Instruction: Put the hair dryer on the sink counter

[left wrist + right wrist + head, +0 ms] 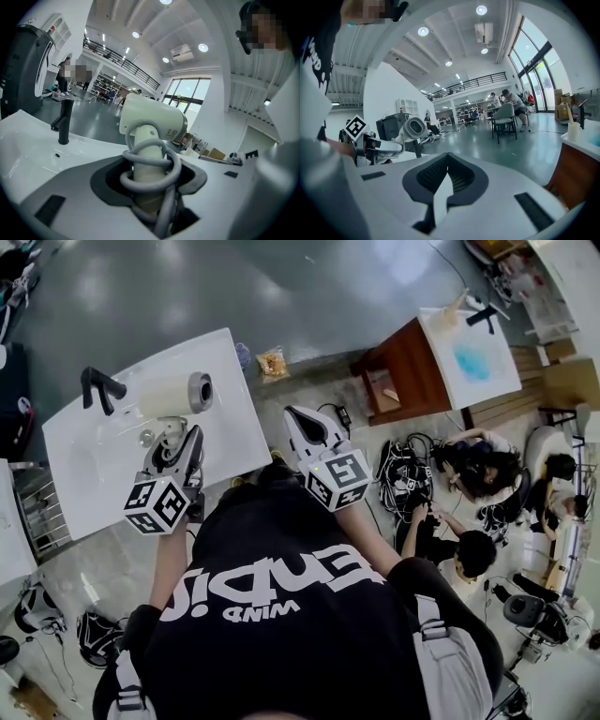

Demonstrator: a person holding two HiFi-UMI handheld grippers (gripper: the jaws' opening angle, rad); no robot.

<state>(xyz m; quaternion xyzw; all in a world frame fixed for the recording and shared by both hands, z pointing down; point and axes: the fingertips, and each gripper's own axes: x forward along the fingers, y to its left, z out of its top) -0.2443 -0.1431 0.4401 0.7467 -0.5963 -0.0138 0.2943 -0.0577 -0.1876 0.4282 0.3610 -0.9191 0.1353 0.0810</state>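
Observation:
A cream hair dryer [172,395] with a grey nozzle hangs over the white sink counter [103,460], close to the black faucet [97,387]. My left gripper [176,448] is shut on its handle from below. In the left gripper view the handle [149,164], wrapped in grey cord, stands upright between the jaws, and the faucet [63,123] is at left beyond it. My right gripper [307,425] is off the counter's right edge, over the floor, shut with nothing in it. In the right gripper view, the dryer [411,128] shows at left, past the closed jaws.
A wooden cabinet with a white top [466,357] stands at the upper right. People [480,470] sit on the floor at right among tangled cables [403,465]. A small snack bag [273,362] lies on the floor behind the counter. Chairs [506,119] stand far off.

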